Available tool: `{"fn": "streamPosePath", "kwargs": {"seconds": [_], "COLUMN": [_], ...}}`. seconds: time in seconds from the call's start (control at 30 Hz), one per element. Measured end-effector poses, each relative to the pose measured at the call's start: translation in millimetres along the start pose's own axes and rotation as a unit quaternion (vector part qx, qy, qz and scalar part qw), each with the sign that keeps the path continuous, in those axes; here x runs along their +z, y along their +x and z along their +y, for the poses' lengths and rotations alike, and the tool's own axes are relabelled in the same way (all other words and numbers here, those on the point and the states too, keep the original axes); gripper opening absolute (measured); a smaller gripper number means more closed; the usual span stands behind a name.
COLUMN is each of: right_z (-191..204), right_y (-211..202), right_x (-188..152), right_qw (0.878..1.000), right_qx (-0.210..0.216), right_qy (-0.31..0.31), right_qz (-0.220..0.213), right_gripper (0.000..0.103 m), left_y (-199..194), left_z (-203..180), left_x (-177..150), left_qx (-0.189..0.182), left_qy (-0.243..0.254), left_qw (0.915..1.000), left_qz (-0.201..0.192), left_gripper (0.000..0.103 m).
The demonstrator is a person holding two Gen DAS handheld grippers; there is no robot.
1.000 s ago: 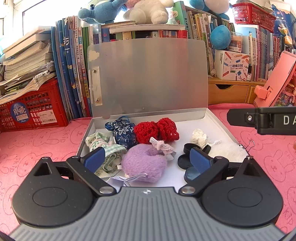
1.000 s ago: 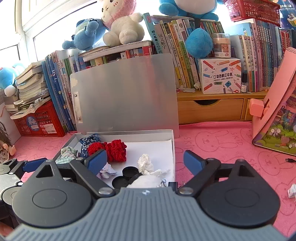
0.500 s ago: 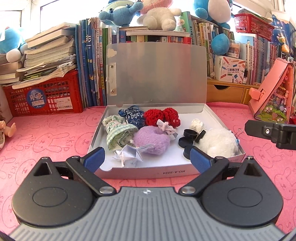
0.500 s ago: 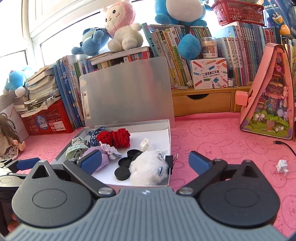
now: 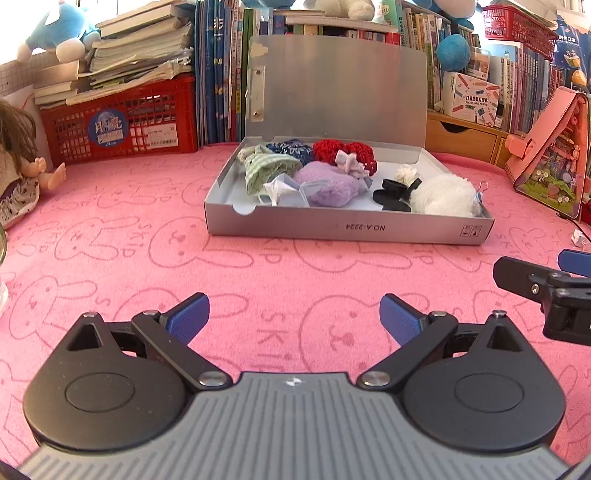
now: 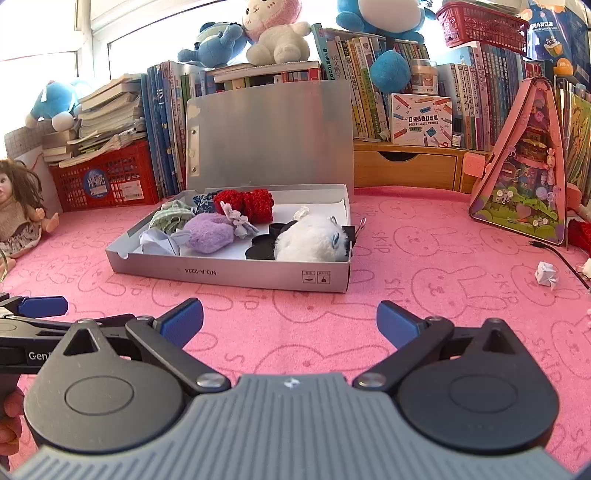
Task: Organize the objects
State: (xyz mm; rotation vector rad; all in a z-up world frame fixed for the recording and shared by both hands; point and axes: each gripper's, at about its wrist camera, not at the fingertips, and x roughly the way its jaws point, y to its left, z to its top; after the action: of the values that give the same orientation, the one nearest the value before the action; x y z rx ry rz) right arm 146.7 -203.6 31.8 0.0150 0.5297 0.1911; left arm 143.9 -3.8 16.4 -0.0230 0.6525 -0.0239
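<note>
- The grey box (image 5: 347,229) sits lid-up on the pink worktop (image 5: 147,258), holding a white plush (image 5: 443,201), purple plush (image 5: 328,186), red crochet piece (image 5: 332,151) and black discs (image 5: 391,192)
- A crumpled paper (image 6: 546,274) lies on the worktop, well right of the box
- Left tool (image 5: 293,314) is released, empty, short of the box
- Right tool (image 6: 290,319), its jaws lately widened, is released and empty

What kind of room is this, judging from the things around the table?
Probably a child's bedroom or study corner at home. Plush toys sit on rows of books against the wall, a doll sits at the table's edge, and the pink tablecloth is printed with rabbits.
</note>
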Motion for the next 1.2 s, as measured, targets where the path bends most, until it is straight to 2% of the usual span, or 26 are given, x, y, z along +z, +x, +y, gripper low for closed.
{"fn": "streamPosePath", "kwargs": {"seconds": [0.2, 0.6, 1.2], "right_z": [12.2, 9.2, 13.2], "right_y": [3.3, 22.5, 23.7], "right_x": [-21.9, -34.0, -34.9], "right_qw": [0.999, 0.997, 0.997], "right_qx": [-0.015, -0.025, -0.029], "right_qy": [-0.02, -0.001, -0.009], "right_qz": [0.021, 0.073, 0.076], "right_gripper": [0.103, 0.103, 0.103], "left_y": [7.0, 11.5, 11.6], "left_z": [7.6, 4.4, 4.3], "left_x": [-15.3, -18.0, -17.8], "left_qx": [0.009, 0.021, 0.021], "left_qy": [-0.019, -0.001, -0.001], "left_qw": [0.9995, 0.9997, 0.9997], "left_qz": [0.022, 0.015, 0.015], "left_gripper": [0.1, 0.103, 0.103]}}
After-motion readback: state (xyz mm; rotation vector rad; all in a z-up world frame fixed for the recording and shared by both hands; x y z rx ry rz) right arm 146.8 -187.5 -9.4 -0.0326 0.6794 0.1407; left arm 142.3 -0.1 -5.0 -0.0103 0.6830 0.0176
